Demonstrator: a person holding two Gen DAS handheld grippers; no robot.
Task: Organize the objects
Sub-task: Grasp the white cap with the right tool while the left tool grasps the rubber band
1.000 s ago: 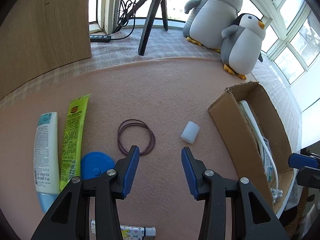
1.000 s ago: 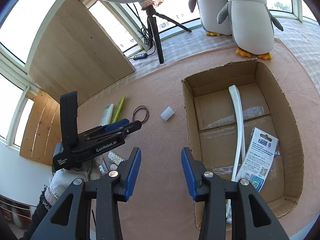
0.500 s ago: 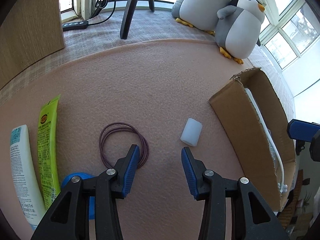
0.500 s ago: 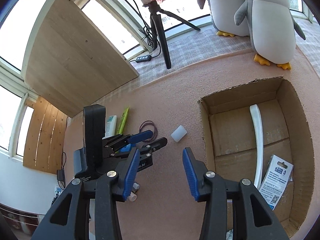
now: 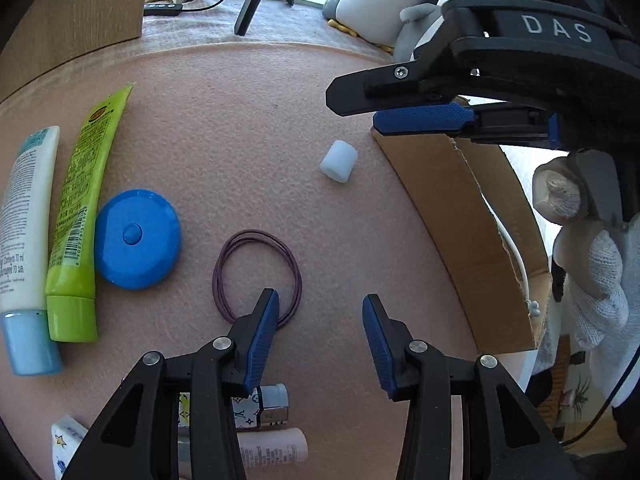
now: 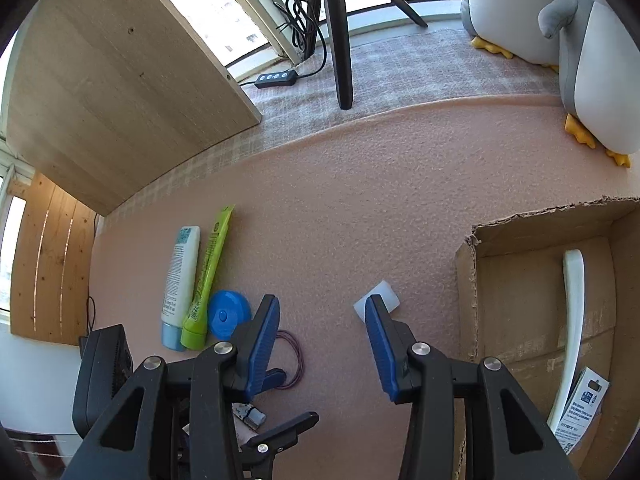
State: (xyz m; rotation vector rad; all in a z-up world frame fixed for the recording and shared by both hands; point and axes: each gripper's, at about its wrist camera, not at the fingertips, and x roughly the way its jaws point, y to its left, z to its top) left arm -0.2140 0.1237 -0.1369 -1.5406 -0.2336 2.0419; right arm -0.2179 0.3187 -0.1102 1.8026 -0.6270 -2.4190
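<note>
Both the left gripper (image 5: 320, 330) and the right gripper (image 6: 322, 330) hang empty, fingers spread wide, above the purple hair ties (image 5: 256, 276) and the white cap (image 5: 339, 161).

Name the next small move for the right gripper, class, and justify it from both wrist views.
Probably ease the right gripper forward and down over the white cylinder. Its fingers are open and empty, the cylinder lies loose on the pink mat just ahead, beside the cardboard box.

Bright daylight from blown-out windows (image 6: 240, 20), soft shadows, sharp focus, heavy fisheye edge-bending.
</note>
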